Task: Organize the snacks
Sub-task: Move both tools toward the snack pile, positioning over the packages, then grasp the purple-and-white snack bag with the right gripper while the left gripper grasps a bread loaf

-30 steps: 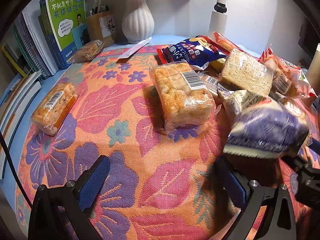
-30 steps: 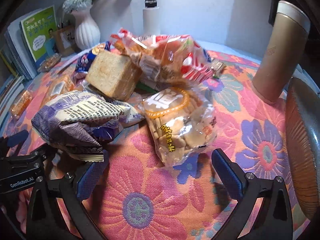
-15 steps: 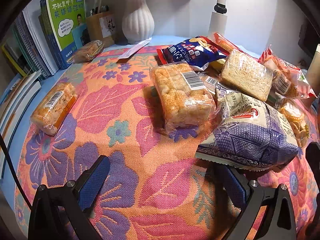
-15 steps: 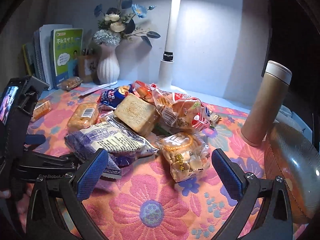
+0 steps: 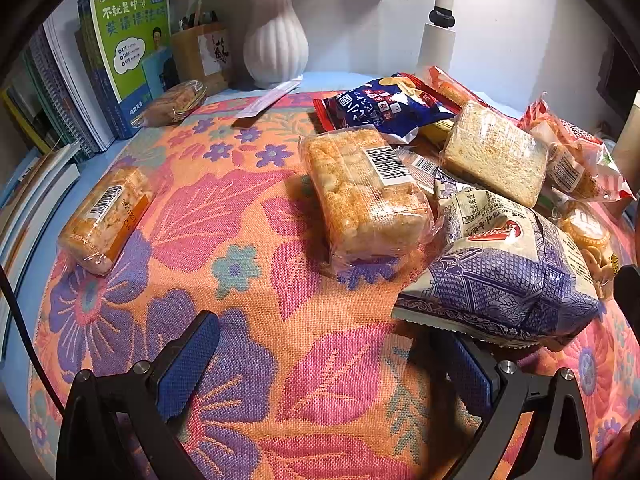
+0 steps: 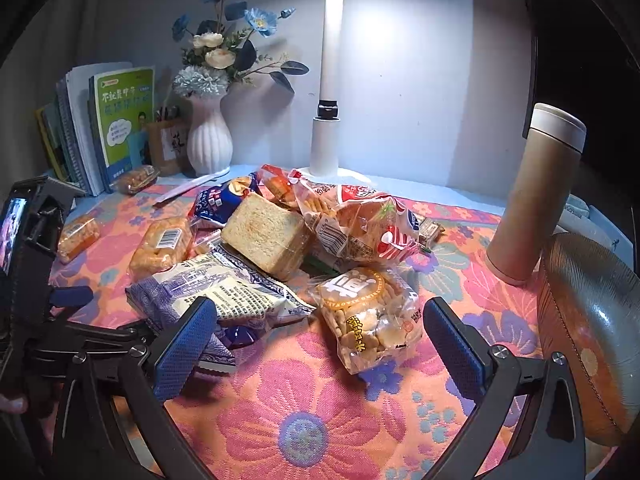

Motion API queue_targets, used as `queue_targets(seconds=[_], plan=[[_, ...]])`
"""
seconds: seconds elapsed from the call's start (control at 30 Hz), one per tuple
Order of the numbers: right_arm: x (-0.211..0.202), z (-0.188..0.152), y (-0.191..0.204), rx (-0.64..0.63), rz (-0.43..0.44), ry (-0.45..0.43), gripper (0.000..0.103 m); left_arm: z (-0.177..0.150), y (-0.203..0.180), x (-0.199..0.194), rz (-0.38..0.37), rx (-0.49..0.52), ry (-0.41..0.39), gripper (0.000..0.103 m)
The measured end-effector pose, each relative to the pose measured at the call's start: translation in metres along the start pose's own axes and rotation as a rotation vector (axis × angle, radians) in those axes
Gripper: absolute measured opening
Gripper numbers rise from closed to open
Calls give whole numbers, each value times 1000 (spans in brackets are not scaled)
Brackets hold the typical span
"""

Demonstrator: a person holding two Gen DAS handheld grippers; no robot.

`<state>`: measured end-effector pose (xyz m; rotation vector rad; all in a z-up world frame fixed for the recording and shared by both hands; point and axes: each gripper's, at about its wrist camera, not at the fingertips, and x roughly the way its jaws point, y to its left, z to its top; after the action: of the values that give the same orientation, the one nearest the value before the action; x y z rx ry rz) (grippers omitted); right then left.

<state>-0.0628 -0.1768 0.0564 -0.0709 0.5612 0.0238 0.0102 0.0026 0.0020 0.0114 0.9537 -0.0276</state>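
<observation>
Floral cloth point(image 6: 304, 432) under lamp point(image 6: 326, 136) light; both grippers' fingers spread wide, empty, apparently above it.

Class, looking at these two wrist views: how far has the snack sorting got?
Early. Done: two orange packs lie apart by the books. In hand: nothing; left gripper and right gripper are open. Left: the pile, including the purple bag.
</observation>
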Motion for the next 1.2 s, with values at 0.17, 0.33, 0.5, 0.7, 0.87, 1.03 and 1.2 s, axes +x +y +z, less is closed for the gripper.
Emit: queue_targets(seconds=[0.17, 0.33, 0.5, 0.7, 0.87, 1.03, 1.2], plan=[[-5, -1, -3, 9, 66, 3, 103, -3, -2, -1, 5, -1, -6, 103], [-14, -1, -1, -4, 155, -26, 103, -9, -8, -10, 11, 32, -17, 103], [-12, -2, -5, 21, 196, 50, 103, -19, -3, -41, -23, 53, -130, 103], [-13, -5, -10, 65, 263, 83, 103, -21, 15, -69, -110, -23, -262, 103], [-4, -7, -4, 32, 212, 82, 103, -11, 20, -59, -161, -77, -319, 103], [3, -9, -6, 43, 237, 117, 103, -8, 15, -46, -184, -41, -244, 103], [-3, -11, -12, 73, 236, 92, 103, -12, 15, -46, -167, -47, -249, 103]])
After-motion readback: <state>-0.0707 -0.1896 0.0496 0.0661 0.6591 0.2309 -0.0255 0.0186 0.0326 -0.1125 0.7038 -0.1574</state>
